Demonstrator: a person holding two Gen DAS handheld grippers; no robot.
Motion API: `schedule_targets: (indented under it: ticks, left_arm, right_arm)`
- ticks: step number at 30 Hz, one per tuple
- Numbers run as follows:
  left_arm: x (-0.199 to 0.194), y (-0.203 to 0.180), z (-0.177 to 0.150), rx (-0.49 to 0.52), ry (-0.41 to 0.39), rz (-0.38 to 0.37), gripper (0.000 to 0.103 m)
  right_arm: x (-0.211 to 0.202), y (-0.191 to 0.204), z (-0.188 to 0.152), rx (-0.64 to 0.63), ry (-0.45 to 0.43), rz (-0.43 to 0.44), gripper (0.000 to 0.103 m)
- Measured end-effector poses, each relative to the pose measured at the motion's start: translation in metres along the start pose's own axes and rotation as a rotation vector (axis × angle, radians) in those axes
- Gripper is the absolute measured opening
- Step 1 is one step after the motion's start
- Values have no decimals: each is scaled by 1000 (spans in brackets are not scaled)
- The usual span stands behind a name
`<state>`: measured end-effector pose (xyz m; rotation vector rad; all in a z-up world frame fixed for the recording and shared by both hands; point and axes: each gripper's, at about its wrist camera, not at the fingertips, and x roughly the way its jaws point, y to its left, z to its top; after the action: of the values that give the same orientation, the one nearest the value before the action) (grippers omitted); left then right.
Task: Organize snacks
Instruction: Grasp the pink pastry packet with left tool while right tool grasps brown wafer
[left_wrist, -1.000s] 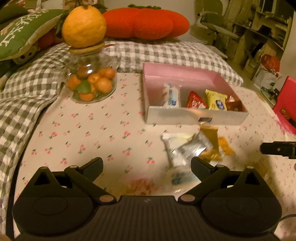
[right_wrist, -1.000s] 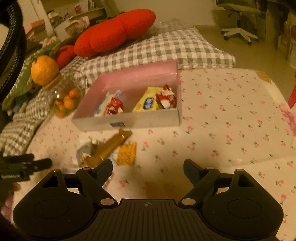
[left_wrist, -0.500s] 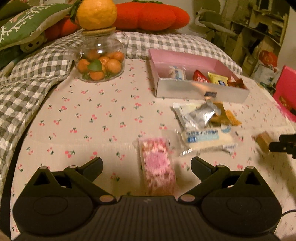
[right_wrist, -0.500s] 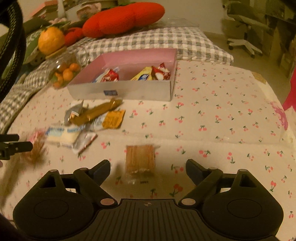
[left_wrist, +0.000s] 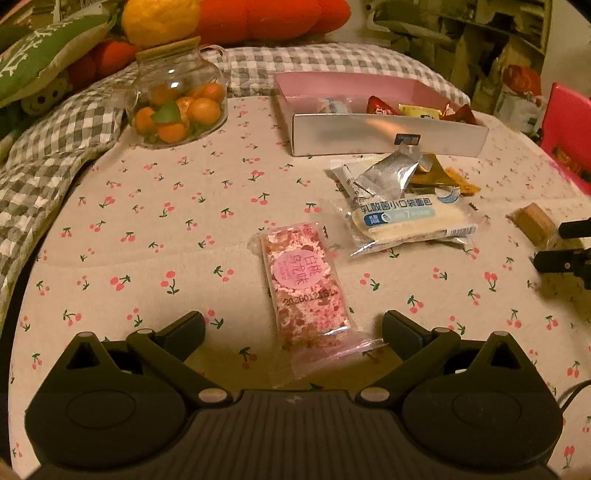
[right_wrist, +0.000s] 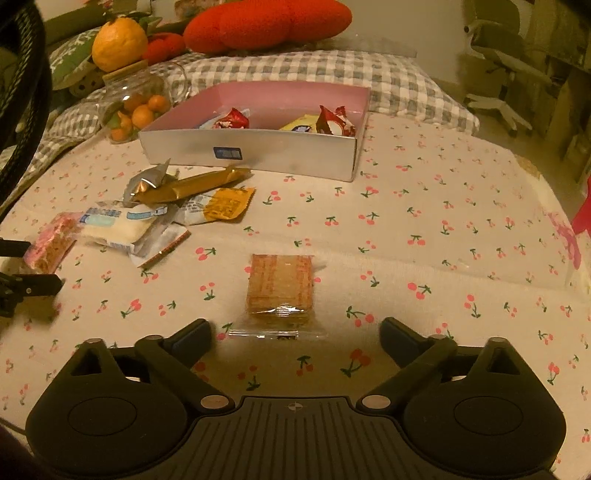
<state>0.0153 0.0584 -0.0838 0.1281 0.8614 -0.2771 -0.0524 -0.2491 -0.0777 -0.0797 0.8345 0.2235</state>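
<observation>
Left wrist view: the left tool (left_wrist: 293, 328) hangs low over a desk covered in a cream cloth printed with red cherries (left_wrist: 147, 229), its jaws spread wide and gripping nothing.
Pink snack: a long clear-wrapped bar of pink-and-white crumble with a round pink label (left_wrist: 304, 284) lies flat on the cloth, its near end between the left tool's open fingers, touched by neither.
Right tool: the right tool (right_wrist: 295, 332) points down at the cloth, its jaws opening, nothing held.
Brown snack: a square clear packet of golden-brown crackers (right_wrist: 280, 288) lies just ahead of the right tool's fingertips, its near edge about level with them, free of both.
Loose pile: a white bread bar in a clear wrapper with blue lettering (left_wrist: 410, 221), a crumpled silver foil packet (left_wrist: 388, 175), a long gold foil stick (right_wrist: 195, 186) and a flat orange sachet (right_wrist: 229, 203) lie together between the tools and the box.
Box: an open rectangular box, pink inside with a silver front wall (right_wrist: 258, 151), stands at the far side and holds several wrapped sweets in red, yellow and white.
Background: a glass jar of small oranges with a cork lid (left_wrist: 177, 99) stands left of the box, beside a grey checked blanket (left_wrist: 44, 162).
</observation>
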Motion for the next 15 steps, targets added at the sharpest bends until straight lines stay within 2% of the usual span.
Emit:
schedule_targets:
  ticks: [9,15]
  left_arm:
    - [1,0,3,-1,-4,-1,100]
    - [0,0,7,-5,-13,-20,84]
  right_arm:
    - [5,0,4,0,-11,-2,103]
    - [8,0,9,4,-5,-4,102]
